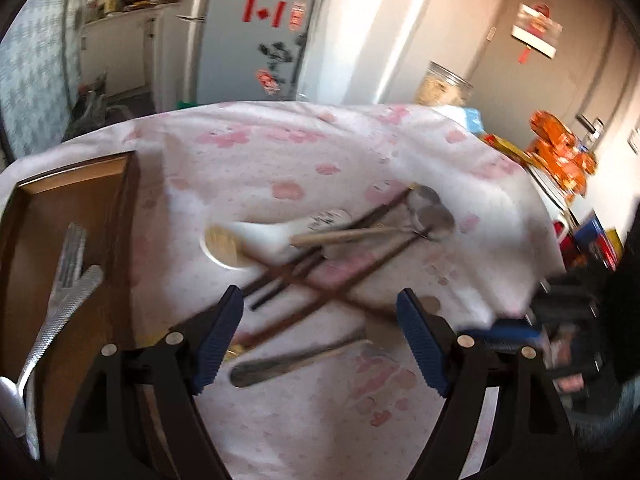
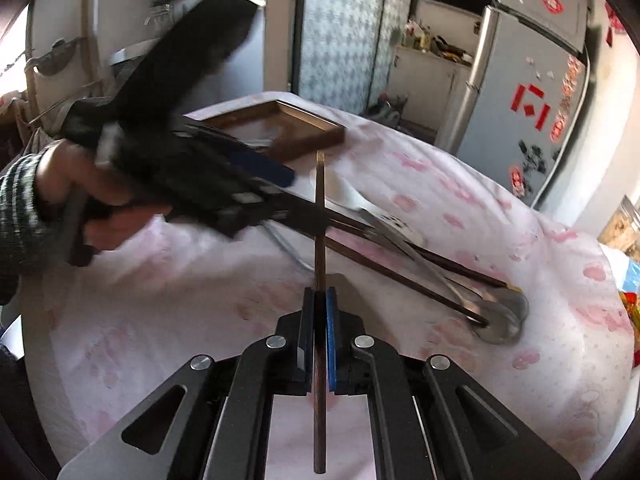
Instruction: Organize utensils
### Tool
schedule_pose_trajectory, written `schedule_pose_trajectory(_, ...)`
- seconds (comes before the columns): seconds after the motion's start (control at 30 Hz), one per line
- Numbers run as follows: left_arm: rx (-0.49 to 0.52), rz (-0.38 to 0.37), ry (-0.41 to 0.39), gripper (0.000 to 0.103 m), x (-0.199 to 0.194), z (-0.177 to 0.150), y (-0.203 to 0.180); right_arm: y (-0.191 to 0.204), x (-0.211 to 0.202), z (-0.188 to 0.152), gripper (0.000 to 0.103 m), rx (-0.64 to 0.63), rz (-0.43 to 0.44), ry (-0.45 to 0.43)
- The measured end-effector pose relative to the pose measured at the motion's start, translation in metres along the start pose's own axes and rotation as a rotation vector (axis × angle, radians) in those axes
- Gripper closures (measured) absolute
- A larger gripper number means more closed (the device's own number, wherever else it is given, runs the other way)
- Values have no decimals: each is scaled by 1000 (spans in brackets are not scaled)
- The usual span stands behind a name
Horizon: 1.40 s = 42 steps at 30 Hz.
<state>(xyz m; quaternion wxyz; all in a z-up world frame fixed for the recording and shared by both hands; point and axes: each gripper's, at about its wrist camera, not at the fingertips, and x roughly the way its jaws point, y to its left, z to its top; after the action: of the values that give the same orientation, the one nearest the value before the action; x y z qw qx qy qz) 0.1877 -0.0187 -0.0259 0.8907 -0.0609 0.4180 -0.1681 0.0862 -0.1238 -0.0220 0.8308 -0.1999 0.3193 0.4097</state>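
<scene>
Nearest us: the right gripper (image 2: 319, 300), blue ribbed pads pressed together on one dark wooden chopstick (image 2: 319, 216), which points forward over the pile. We read this as a mid-sort carry: the stick is lifted and the wooden tray (image 2: 304, 128) sits beyond it. Next we need to swing it over the tray wall and lay it flat before letting go.

The left gripper (image 1: 320, 340) is spread wide and holds nothing, above the crossed chopsticks (image 1: 320, 280) and a flat metal handle (image 1: 296, 364).

Still on the pink-print tablecloth (image 1: 280, 152): a white ceramic spoon (image 1: 276, 234) and round steel spoons (image 1: 434, 216). A textured metal fork (image 1: 60, 312) already lies in the tray.
</scene>
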Motion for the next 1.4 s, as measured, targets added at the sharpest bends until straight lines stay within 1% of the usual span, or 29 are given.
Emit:
schedule_pose_trajectory(0.03, -2, 12, -7, 40, -1, 1, 2, 3, -1, 1, 98, -5, 1, -3)
schedule_pose_trajectory(0.07, -9, 28, -11, 49, -2, 1, 5, 6, -1, 2, 98, -10, 2, -7)
schedule_pose_trajectory(0.1, -19, 33, -15, 68, -4, 2, 8, 11, -2, 3, 98, -14, 2, -17)
schedule_pose_trajectory(0.13, -29, 40, -17, 83, -6, 2, 11, 12, -3, 4, 98, -12, 5, -21)
schedule_pose_trajectory(0.17, -30, 48, -19, 87, -8, 3, 13, 15, -4, 5, 98, -15, -5, -28)
schedule_pose_trajectory(0.2, -29, 57, -15, 88, -9, 3, 14, 16, -4, 6, 98, -14, -23, -27)
schedule_pose_trajectory(0.27, -35, 76, 6, 88, -11, 0, 18, 15, -2, 7, 98, -6, -38, -21)
schedule_pose_trajectory(0.3, -39, 90, 17, 74, -12, -1, 21, 14, -1, 7, 98, 1, -49, -21)
schedule_pose_trajectory(0.33, -45, 91, 26, 40, -12, -3, 23, 11, 0, 7, 98, 16, -52, -22)
schedule_pose_trajectory(0.37, -58, 76, 27, 27, -13, -4, 25, 10, -1, 6, 98, 23, -57, -30)
schedule_pose_trajectory(0.4, -75, 64, 24, 23, -15, -7, 29, 7, -3, 6, 98, 39, -50, -44)
schedule_pose_trajectory(0.47, -76, 73, 27, 23, -14, -9, 31, 6, -8, 6, 98, 58, -37, -74)
schedule_pose_trajectory(0.57, -111, 61, 47, 21, -6, -8, 37, 11, -11, 6, 98, 50, -74, -85)
schedule_pose_trajectory(0.7, -134, 62, 60, 20, -1, -9, 40, 3, -18, 5, 98, 82, -126, -88)
schedule_pose_trajectory(0.77, -140, 63, 72, 20, 1, -10, 42, -2, -22, 3, 98, 102, -117, -105)
schedule_pose_trajectory(0.83, -145, 66, 77, 20, 4, -11, 42, -3, -26, 2, 98, 109, -84, -123)
schedule_pose_trajectory(0.9, -137, 78, 72, 20, 5, -10, 41, 1, -28, 3, 98, 104, -59, -136)
schedule_pose_trajectory(0.97, -132, 83, 67, 20, 6, -8, 38, 7, -29, 2, 98, 99, -57, -149)
schedule_pose_trajectory(1.0, -132, 84, 64, 23, 6, -7, 38, 9, -30, 3, 98, 94, -51, -151)
schedule_pose_trajectory(1.03, -129, 82, 60, 32, 6, -7, 37, 9, -30, 3, 98, 98, -39, -153)
schedule_pose_trajectory(1.17, -128, 63, 51, 46, 6, -4, 34, 10, -27, 1, 98, 102, -36, -151)
schedule_pose_trajectory(1.2, -129, 59, 42, 54, 5, -3, 33, 10, -26, 0, 98, 108, -33, -152)
schedule_pose_trajectory(1.3, -144, 39, 12, 60, 1, 0, 33, 13, -22, -1, 98, 108, -24, -145)
schedule_pose_trajectory(1.37, -145, 34, 10, 60, 0, 2, 32, 16, -20, -2, 98, 102, -30, -139)
schedule_pose_trajectory(1.4, -153, 27, 13, 58, 0, 3, 32, 17, -19, -2, 98, 101, -33, -136)
